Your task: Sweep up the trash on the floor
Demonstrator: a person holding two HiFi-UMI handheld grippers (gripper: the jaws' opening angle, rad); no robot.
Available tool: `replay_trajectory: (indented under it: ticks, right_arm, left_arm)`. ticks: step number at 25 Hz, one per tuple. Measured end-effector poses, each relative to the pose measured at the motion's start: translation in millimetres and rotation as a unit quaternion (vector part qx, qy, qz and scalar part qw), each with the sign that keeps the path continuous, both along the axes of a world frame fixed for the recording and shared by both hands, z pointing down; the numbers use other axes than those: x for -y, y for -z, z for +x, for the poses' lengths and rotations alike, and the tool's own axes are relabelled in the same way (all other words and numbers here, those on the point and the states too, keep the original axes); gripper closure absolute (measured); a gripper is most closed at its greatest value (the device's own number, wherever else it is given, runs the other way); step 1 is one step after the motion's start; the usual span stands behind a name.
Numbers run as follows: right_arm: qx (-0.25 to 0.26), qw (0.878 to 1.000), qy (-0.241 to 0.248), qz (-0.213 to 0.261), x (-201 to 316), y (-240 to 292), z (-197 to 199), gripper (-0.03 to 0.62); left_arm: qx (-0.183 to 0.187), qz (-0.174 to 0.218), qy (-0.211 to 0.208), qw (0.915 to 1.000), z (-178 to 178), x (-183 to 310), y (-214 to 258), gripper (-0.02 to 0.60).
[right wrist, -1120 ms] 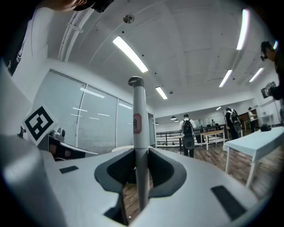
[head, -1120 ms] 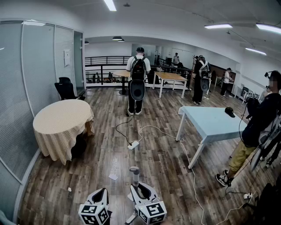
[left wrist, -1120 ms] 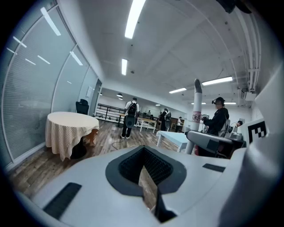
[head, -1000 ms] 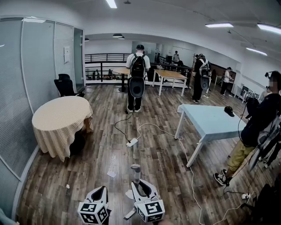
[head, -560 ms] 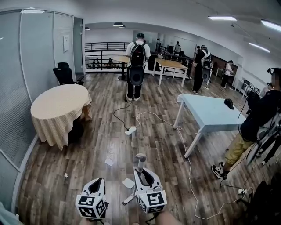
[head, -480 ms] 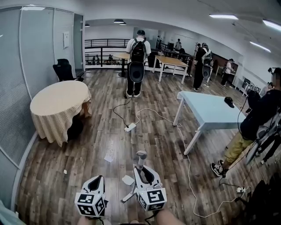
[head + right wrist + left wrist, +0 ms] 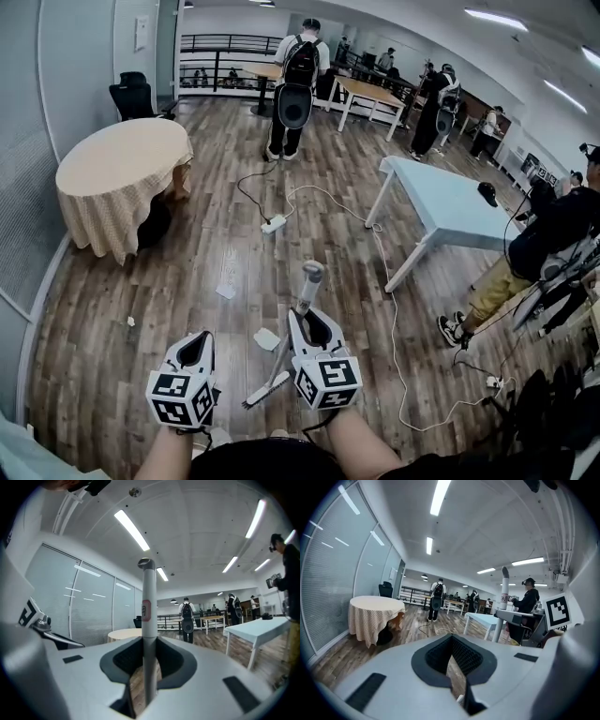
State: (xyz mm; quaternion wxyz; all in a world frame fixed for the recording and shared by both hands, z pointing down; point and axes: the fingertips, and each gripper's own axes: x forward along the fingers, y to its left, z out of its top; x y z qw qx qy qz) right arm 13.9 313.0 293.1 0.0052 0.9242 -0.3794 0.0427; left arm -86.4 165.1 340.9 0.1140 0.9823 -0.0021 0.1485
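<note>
The right gripper [image 7: 315, 326] is clamped on the pale grey broom handle [image 7: 308, 282], which passes upright between its jaws in the right gripper view; in the head view the broom's long axis slants from the handle tip at centre frame down to the narrow broom head [image 7: 257, 397] at lower centre; the left gripper [image 7: 195, 347], at lower left, has its jaws closed together on nothing

The nearest trash, a crumpled white paper scrap [image 7: 267, 338], lies on the dark wooden plank floor [image 7: 187, 272] just left of the shaft and above the broom head in the frame, between the two grippers and nearer the right one; a second white scrap [image 7: 226, 292] lies further up-frame, and a tiny white fleck [image 7: 130, 321] sits well apart at the left

A white power strip [image 7: 274, 224] with its cable lies beyond the scraps, and a white cord [image 7: 392, 319] trails at the right; both could likely snag a long sweep; the round table with a checked cloth [image 7: 117, 173] stands at upper left
</note>
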Motion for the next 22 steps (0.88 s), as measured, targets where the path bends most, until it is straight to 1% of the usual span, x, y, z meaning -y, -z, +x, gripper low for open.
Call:
replay_trajectory:
  ticks: [5, 9, 13, 18, 22]
  right_arm:
    - [0.01, 1.0, -0.012, -0.01, 25.2, -6.5, -8.5, 0.499]
    - [0.015, 0.999, -0.028, -0.02, 46.0, -4.4, -14.4, 0.499]
    - [0.021, 0.998, -0.043, -0.033, 67.0, -8.9, -18.2, 0.499]
    - [0.025, 0.998, -0.055, -0.032, 85.7, -8.2, -11.9, 0.5]
    - [0.018, 0.998, -0.061, -0.022, 92.8, -3.0, 3.3, 0.5]
  left_arm:
    - [0.012, -0.002, -0.004, 0.9999, -10.7, 44.2, -19.1, 0.588]
    - [0.023, -0.02, -0.006, 0.9995, -23.4, 87.8, -32.8, 0.588]
    - [0.026, -0.026, -0.016, 0.9992, -36.0, 115.9, -43.4, 0.588]
    - [0.032, -0.025, -0.022, 0.9989, -43.3, 138.8, -52.8, 0.588]
    - [0.039, -0.019, -0.012, 0.999, -42.7, 156.8, -59.6, 0.587]
